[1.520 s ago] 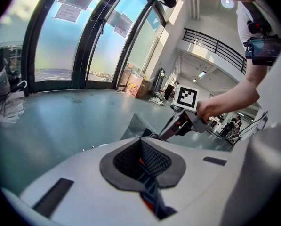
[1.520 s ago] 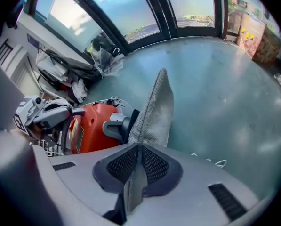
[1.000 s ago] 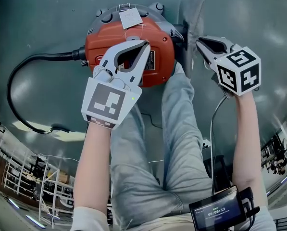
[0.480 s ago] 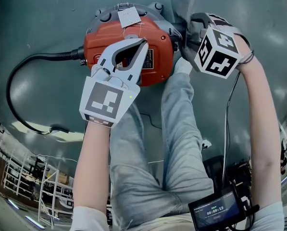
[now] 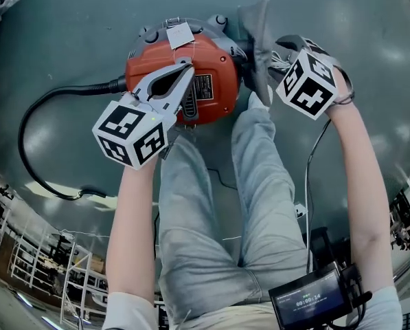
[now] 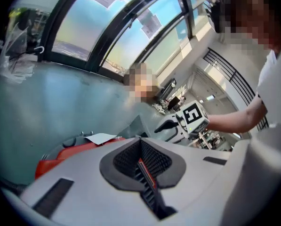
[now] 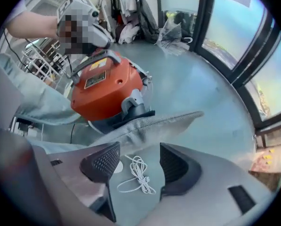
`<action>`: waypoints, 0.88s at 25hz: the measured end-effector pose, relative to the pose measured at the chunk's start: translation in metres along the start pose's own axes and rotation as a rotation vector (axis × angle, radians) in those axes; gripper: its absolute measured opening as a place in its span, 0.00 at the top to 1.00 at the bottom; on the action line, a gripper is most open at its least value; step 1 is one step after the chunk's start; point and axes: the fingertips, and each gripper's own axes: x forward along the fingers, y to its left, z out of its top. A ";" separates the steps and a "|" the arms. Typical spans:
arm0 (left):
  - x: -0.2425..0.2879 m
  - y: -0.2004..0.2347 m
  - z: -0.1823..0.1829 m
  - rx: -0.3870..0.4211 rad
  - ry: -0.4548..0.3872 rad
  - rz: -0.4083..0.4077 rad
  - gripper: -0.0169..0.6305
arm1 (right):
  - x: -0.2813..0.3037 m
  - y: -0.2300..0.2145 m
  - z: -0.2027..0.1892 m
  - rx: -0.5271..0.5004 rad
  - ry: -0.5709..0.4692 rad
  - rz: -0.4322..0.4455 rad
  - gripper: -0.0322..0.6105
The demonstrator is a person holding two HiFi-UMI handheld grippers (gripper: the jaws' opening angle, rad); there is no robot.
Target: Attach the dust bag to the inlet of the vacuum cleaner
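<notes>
The red vacuum cleaner (image 5: 208, 64) stands on the floor between the person's legs. The grey dust bag (image 5: 258, 33) hangs upright at the vacuum's right side, its dark collar against the inlet (image 7: 133, 102). My right gripper (image 5: 281, 47) points steeply down just right of the bag, open, nothing between its pads (image 7: 102, 161). In the right gripper view the bag (image 7: 145, 126) lies just beyond the tips. My left gripper (image 5: 184, 74) is over the vacuum's top by the handle; in its own view the left gripper (image 6: 141, 142) has its pads together, shut.
A black hose (image 5: 40, 129) curves over the floor at the left. A white paper tag (image 5: 179, 35) lies on the vacuum. A coiled white cord (image 7: 136, 175) is on the floor. The person's legs (image 5: 259, 184) and a screen device (image 5: 308, 304) fill the near side.
My right gripper moved left up to the bag, rolled over and opened. My left gripper rolled, its cube swinging out to the left, and stayed over the vacuum.
</notes>
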 end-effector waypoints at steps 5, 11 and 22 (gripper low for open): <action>-0.044 -0.039 0.021 -0.028 -0.096 -0.055 0.96 | -0.097 0.009 0.028 0.376 -0.486 0.023 0.53; -0.092 -0.115 0.052 0.042 -0.150 -0.190 0.96 | -0.218 0.035 0.077 0.540 -0.849 0.084 0.59; -0.272 -0.264 0.193 0.153 -0.283 -0.339 0.96 | -0.499 0.109 0.127 0.958 -1.388 0.058 0.91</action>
